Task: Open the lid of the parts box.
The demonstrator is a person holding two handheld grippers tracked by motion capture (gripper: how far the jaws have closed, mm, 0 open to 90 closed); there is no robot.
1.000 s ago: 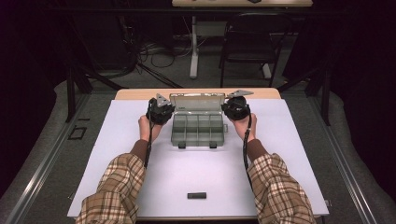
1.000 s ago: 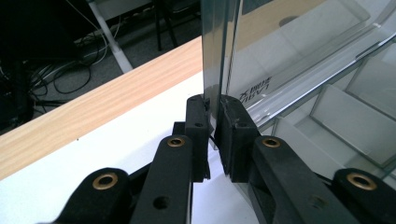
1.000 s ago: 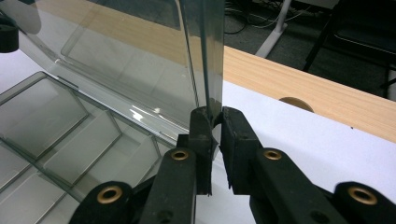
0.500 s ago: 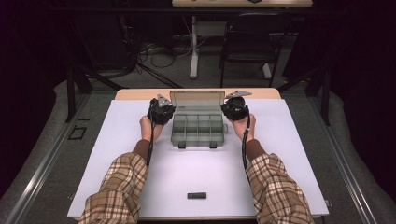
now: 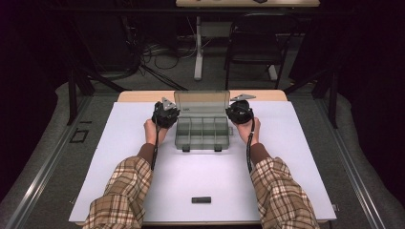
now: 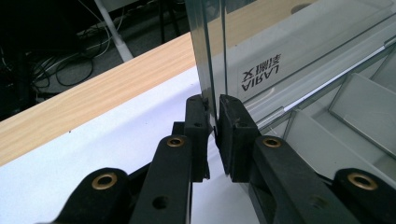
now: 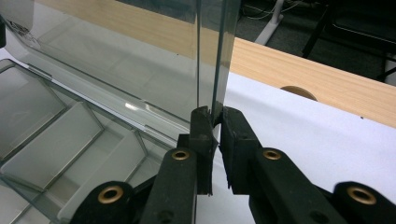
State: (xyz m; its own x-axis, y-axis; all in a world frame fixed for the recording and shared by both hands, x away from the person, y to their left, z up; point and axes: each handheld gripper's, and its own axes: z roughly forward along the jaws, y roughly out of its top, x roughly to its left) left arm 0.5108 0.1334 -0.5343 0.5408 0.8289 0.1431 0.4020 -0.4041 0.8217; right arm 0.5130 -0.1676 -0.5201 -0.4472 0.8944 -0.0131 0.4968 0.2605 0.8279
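Lid (image 5: 201, 102) of clear compartment box (image 5: 202, 133): upright, mid-mat | left gripper (image 6: 213, 122): pinching lid's left edge | right gripper (image 7: 215, 122): pinching right edge | small black object (image 5: 201, 200), perhaps a marker: near edge.

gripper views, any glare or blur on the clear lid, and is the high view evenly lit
Left gripper view: the lid carries a pale sheen, its printed label still readable, while the near jaw links are soft. Right gripper view: a small bright streak of glare sits low on the lid; the background is blurred. High view: the white table cover is bright, the room around it dark.
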